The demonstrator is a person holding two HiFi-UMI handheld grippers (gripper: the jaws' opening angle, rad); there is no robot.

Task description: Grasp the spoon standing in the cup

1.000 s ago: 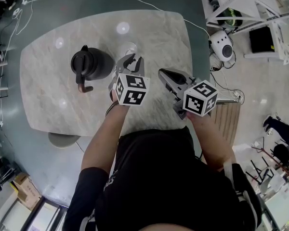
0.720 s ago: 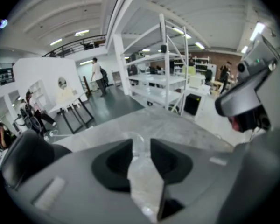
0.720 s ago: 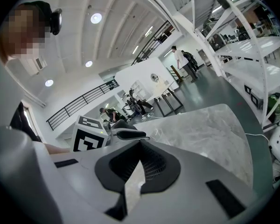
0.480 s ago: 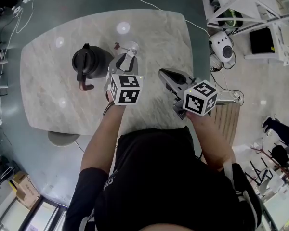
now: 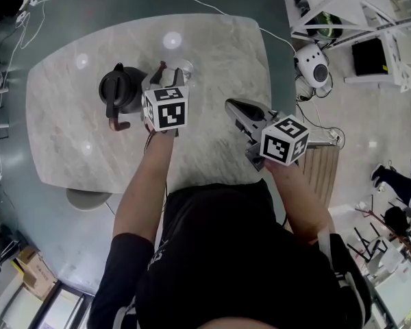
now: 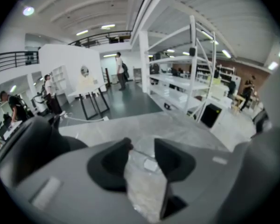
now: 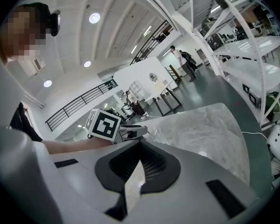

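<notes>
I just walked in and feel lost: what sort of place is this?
Probably a big open lab or workshop hall: tall white shelving racks, a railed mezzanine overhead, and a marble table on bare floor.

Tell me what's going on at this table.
A person holds a gripper in each hand over a marble table. The left gripper is at the clear cup beside the black kettle. Its jaws have just been opening and grip nothing yet. The spoon is too hard to make out. The right gripper hangs off to the right, jaws together, empty.
</notes>
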